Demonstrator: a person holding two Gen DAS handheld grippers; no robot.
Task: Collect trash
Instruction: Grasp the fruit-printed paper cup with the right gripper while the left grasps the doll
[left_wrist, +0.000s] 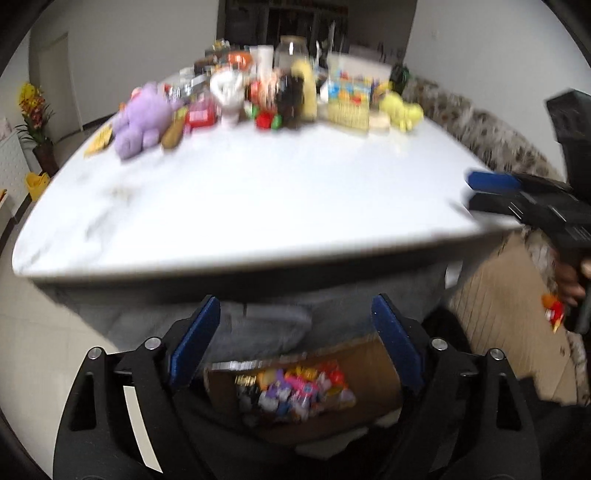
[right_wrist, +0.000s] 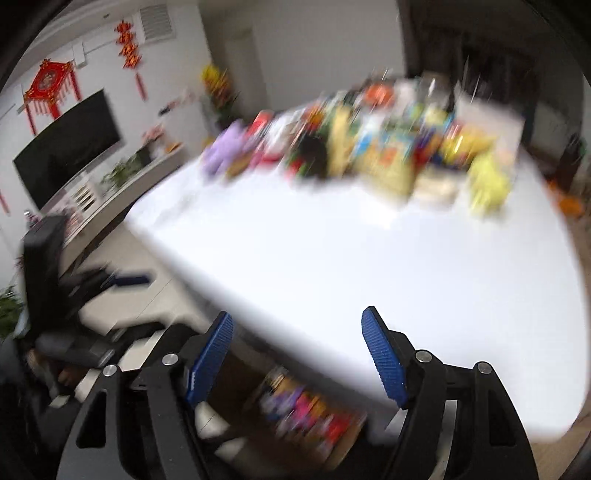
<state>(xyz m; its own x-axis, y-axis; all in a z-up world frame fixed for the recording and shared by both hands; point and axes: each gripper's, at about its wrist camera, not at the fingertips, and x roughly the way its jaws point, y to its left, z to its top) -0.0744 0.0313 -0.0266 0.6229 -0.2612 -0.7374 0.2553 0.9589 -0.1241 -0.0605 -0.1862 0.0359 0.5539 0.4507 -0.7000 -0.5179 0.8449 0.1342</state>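
White marble-look table, near half bare in both wrist views; both views motion-blurred, the right wrist view badly.

Left to right, far edge of table: flat yellow item at the left rim, purple plush toy, small red packet, white figure, dark bottle, colourful box, yellow plush toy. Cannot tell which of these count as trash.

Below the table's near edge: cardboard box on the floor, holding a heap of colourful wrappers. Collected trash sits there.

Left gripper: jaws spread wide, nothing between the pads; it points down at the box, wrappers directly beneath the gap. Judgement: a drop has just been made.

Right gripper: jaws apart, empty; it sits over the table's near edge, box partly visible under it. In the left wrist view it shows at the right rim, just above the table's right corner.

Key relation: remaining items lie ahead of and above both claws, across the bare stretch of table. The right gripper is already at table height, so it looks nearer; the yellow plush side is its closest reach. Long axes too blurred to judge.
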